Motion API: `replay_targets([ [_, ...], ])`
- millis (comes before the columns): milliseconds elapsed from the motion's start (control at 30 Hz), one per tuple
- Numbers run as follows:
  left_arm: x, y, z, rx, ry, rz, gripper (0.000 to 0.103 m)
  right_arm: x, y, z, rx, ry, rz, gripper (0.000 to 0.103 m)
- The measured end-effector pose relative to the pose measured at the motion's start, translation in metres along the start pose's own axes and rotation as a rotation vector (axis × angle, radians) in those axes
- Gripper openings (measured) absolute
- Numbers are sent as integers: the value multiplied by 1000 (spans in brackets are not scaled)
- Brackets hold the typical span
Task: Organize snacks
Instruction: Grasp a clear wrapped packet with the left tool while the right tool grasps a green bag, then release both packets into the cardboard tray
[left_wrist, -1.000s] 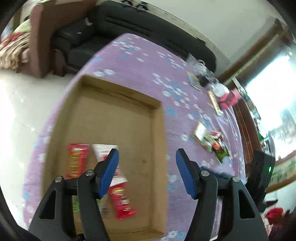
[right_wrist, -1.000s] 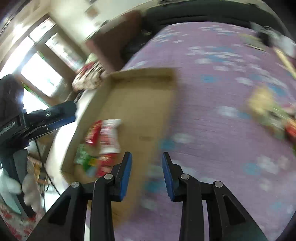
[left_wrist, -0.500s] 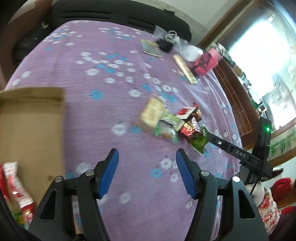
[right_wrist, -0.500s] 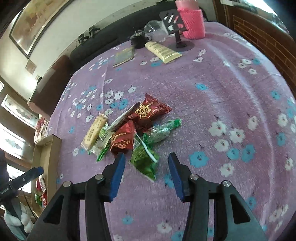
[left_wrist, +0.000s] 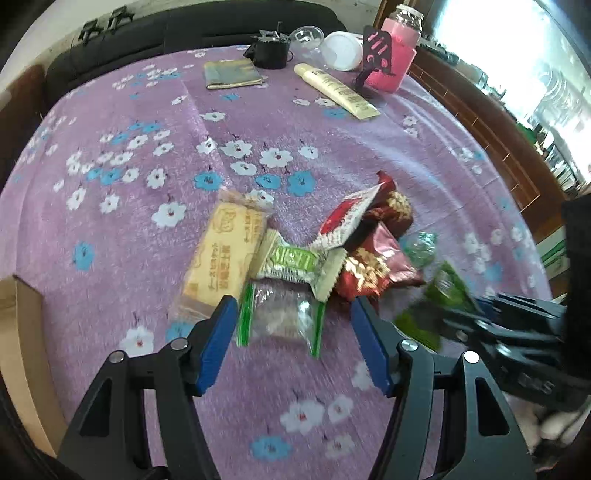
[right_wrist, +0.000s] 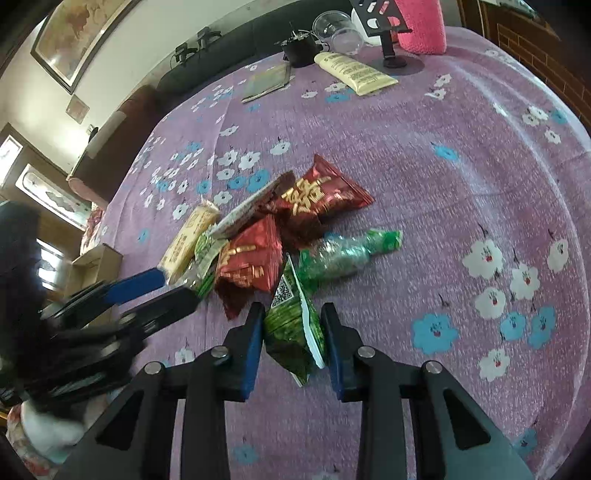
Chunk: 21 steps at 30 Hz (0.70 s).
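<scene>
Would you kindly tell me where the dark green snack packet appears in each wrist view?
Left wrist: dark green snack packet at right, blurred, in the right gripper.
Right wrist: bottom centre, between the closing blue pads.
Shared landmark: cream tube at the far table edge.

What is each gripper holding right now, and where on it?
The right gripper is closing on the green packet, jaws on both sides of its near end. The left gripper holds nothing; its jaws straddle the clear bag without touching.
</scene>
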<state>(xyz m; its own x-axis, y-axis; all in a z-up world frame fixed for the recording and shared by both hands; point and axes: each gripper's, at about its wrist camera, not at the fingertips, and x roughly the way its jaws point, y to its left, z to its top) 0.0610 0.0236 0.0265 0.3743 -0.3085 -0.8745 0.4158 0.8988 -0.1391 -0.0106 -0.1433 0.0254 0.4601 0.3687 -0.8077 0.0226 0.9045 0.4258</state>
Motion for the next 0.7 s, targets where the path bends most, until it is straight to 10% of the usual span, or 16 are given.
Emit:
replay_targets([
  [133,6,-2,-2,5,26,6,38,-6,-4,-6,-9,8,10,30],
  [700,-71,39,-77,-163,-39,-49,31,-26,21,-35,-45,38,59,30],
])
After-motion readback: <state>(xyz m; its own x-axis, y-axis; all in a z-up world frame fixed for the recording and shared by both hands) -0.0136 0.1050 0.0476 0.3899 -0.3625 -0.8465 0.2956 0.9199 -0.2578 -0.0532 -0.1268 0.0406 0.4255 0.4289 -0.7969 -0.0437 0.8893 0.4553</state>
